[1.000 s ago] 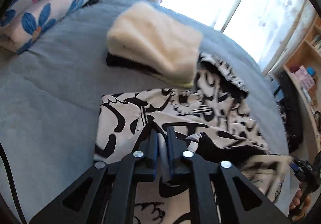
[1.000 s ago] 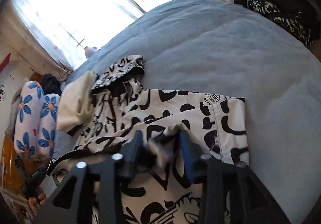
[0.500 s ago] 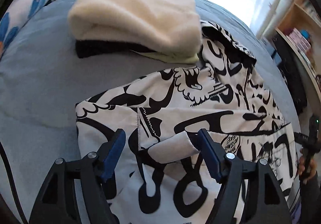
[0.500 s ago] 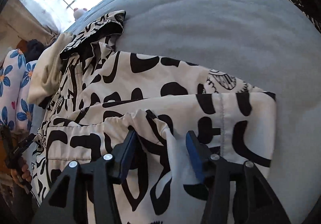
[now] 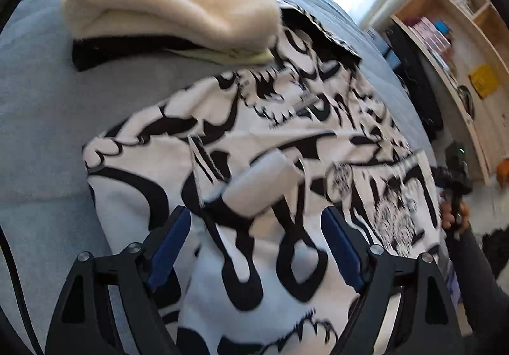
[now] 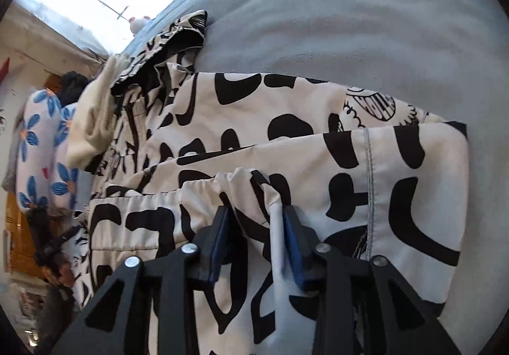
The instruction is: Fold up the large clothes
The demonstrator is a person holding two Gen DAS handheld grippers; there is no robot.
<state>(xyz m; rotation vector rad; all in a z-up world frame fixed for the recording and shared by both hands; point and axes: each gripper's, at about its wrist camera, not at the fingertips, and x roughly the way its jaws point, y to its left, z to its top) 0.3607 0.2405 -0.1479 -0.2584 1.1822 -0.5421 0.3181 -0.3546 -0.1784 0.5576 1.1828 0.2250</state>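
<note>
A large white jacket with black graphic print (image 5: pixel 286 139) lies folded on the grey-blue bed; it also shows in the right wrist view (image 6: pixel 286 139). My left gripper (image 5: pixel 254 224) is open wide just above the jacket's near fold, with a loose white flap between the blue pads and nothing held. My right gripper (image 6: pixel 257 218) has its jaws partly apart around a gathered cuff or hem (image 6: pixel 251 183), with fabric lying between the pads; the pads do not press it. The other gripper and hand show at the right edge of the left wrist view (image 5: pixel 455 183).
A folded cream fleece stack on dark clothes (image 5: pixel 171 2) sits at the jacket's far left corner. Blue-flower pillows (image 6: pixel 41 145) lie beyond it. A wooden shelf unit (image 5: pixel 461 37) stands right of the bed. Grey-blue bedding (image 6: pixel 366 21) spreads to the right.
Both grippers let go of the jacket: the left went from shut to wide open, the right opened and has narrowed a little around the cuff. The jacket's folded edge now rests on the bed.
</note>
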